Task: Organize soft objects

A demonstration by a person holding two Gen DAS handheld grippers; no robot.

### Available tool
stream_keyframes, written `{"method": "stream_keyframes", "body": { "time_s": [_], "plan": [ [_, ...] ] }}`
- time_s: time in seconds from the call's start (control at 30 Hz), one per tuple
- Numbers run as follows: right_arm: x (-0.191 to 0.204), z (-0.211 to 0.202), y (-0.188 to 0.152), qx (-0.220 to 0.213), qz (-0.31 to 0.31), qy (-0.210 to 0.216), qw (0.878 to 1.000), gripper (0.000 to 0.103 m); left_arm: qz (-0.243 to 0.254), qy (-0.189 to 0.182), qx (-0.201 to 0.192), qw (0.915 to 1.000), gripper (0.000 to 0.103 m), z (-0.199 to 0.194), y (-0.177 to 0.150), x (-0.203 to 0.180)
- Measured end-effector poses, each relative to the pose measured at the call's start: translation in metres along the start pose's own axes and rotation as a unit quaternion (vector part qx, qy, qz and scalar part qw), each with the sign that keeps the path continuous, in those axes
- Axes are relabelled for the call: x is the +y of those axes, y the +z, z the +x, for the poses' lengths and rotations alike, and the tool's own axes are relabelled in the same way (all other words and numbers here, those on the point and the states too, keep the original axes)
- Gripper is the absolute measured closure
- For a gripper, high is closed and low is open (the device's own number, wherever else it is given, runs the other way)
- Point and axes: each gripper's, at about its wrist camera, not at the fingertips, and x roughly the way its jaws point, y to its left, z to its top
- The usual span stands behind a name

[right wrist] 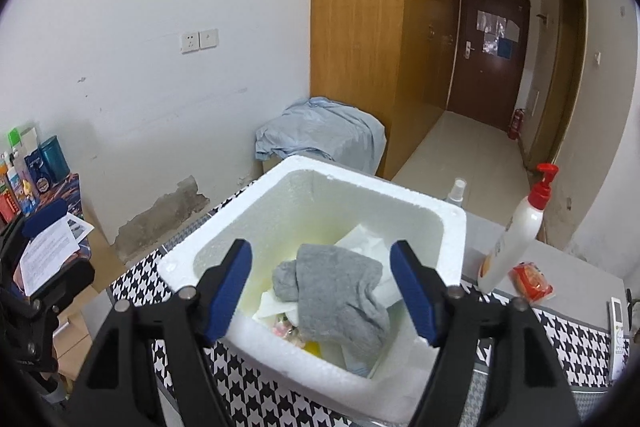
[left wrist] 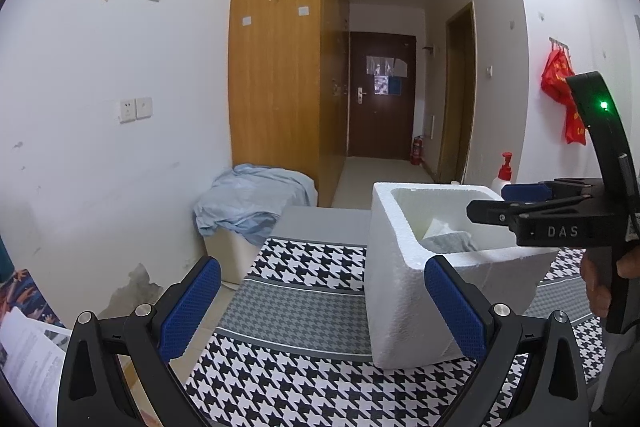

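The crumpled grey knitted cloth [right wrist: 336, 301] lay inside the white foam box [right wrist: 452, 227], on top of white papers and small packets. My right gripper [right wrist: 322, 291] hovered just above the box's opening, jaws spread wide and holding nothing. My left gripper [left wrist: 322, 301] hung beside the box over the black-and-white houndstooth tablecloth [left wrist: 304, 259], equally wide and empty. I judged the cloth already deposited; next I would need to find another soft item to collect.

Both wrist views face the foam box [left wrist: 400, 283], right closer.
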Motion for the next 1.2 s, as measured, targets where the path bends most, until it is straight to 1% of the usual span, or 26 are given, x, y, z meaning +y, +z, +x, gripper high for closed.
{"method": "stream_keyframes", "body": {
  "time_s": [0.3,0.33,0.37,0.43,0.5,0.57,0.67,0.8,0.9,1.07,1.2],
  "plan": [
    [-0.003,-0.015,-0.002,-0.014,0.008,0.005,1.000,0.027,-0.003,-0.004,0.003,1.0000,0.001,-0.004,0.000,-0.002],
    [-0.004,-0.019,-0.002,-0.017,0.010,0.004,1.000,0.026,-0.004,-0.004,0.003,1.0000,0.001,-0.005,0.000,-0.003],
    [-0.005,-0.023,-0.003,-0.021,0.013,0.002,1.000,0.019,-0.006,-0.004,0.003,1.0000,0.001,-0.006,0.001,-0.003],
    [-0.008,-0.033,-0.006,-0.033,0.018,-0.001,0.999,0.012,-0.006,-0.006,0.000,1.0000,0.001,-0.009,0.003,-0.006],
    [-0.010,-0.041,-0.006,-0.039,0.025,-0.001,0.999,0.010,-0.004,-0.007,-0.003,1.0000,0.001,-0.013,0.005,-0.009],
    [-0.015,-0.051,-0.008,-0.049,0.034,0.000,0.998,0.004,-0.004,-0.009,-0.007,0.9999,0.001,-0.018,0.006,-0.013],
    [-0.019,-0.065,-0.012,-0.059,0.043,-0.001,0.997,0.001,0.006,-0.009,-0.013,0.9999,0.001,-0.026,0.009,-0.022],
    [-0.020,-0.082,-0.019,-0.071,0.040,-0.015,0.997,0.001,0.001,-0.021,-0.014,0.9997,0.001,-0.033,0.011,-0.028],
    [-0.021,-0.093,-0.024,-0.080,0.041,-0.014,0.996,0.001,-0.004,-0.025,-0.019,0.9995,0.001,-0.040,0.014,-0.032],
    [-0.026,-0.113,-0.033,-0.095,0.042,-0.023,0.994,0.001,0.005,-0.029,-0.030,0.9991,0.001,-0.052,0.018,-0.044],
    [-0.031,-0.128,-0.040,-0.103,0.047,-0.034,0.993,0.001,0.014,-0.043,-0.034,0.9984,0.001,-0.061,0.020,-0.057]
  ]
}}
